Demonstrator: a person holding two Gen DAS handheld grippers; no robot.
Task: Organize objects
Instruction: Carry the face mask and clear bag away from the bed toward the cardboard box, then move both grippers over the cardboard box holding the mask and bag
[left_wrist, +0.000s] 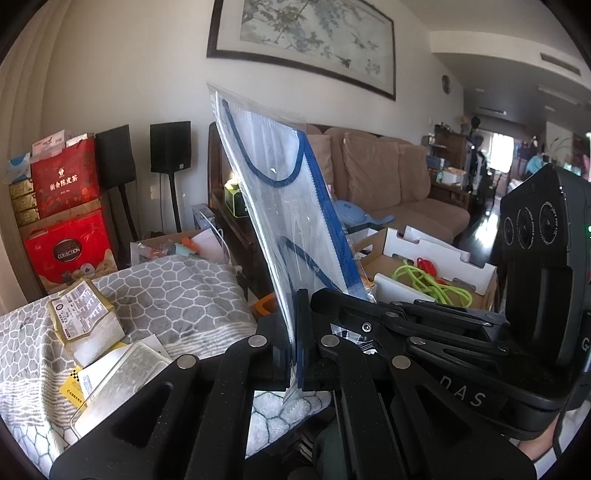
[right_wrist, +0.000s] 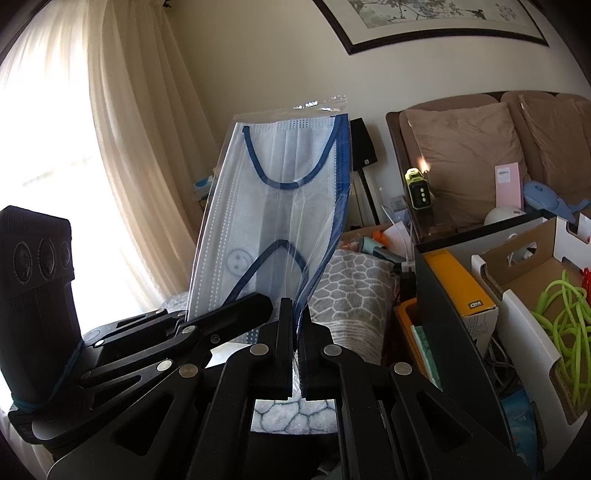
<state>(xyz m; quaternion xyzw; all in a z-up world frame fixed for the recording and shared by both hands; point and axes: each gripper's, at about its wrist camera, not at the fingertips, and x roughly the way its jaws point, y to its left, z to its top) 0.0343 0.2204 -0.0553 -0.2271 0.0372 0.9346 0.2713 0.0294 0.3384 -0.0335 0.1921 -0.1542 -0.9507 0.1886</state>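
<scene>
Left wrist view is showing the left claw (left_wrist: 297, 332) clamping its jaws tight on the bottom edge of a clear plastic bag (left_wrist: 284, 206), which is standing upright and leaning slightly away. A face mask (left_wrist: 273, 155) with dark blue ear loops and a blue edge is sitting inside the bag. To the right of the bag, the right claw (left_wrist: 351, 325) is reaching in from the side and pinching the same bottom edge, just beside the left claw.

Right wrist view is showing the right claw (right_wrist: 295, 332) with its jaws nearly closed on the bag (right_wrist: 273, 206) at its lower right corner, while the left claw (right_wrist: 236, 310) is gripping the lower edge just to the left of it. The mask (right_wrist: 280, 155) is filling most of the bag, with a small smiley print low on its front.

Below and left of the bag, a grey patterned blanket (left_wrist: 166, 291) is lying over a surface, carrying a gold packet (left_wrist: 83, 314) and some flat packages. To the right of the bag, a cardboard box (left_wrist: 436, 258) is holding a green cord (left_wrist: 428, 284). Behind the bag, a brown sofa (left_wrist: 391, 177) is standing against the wall, under a framed painting (left_wrist: 306, 37). Far left of the bag, red gift boxes (left_wrist: 66, 218) are stacked beside two black speakers (left_wrist: 170, 147).
</scene>
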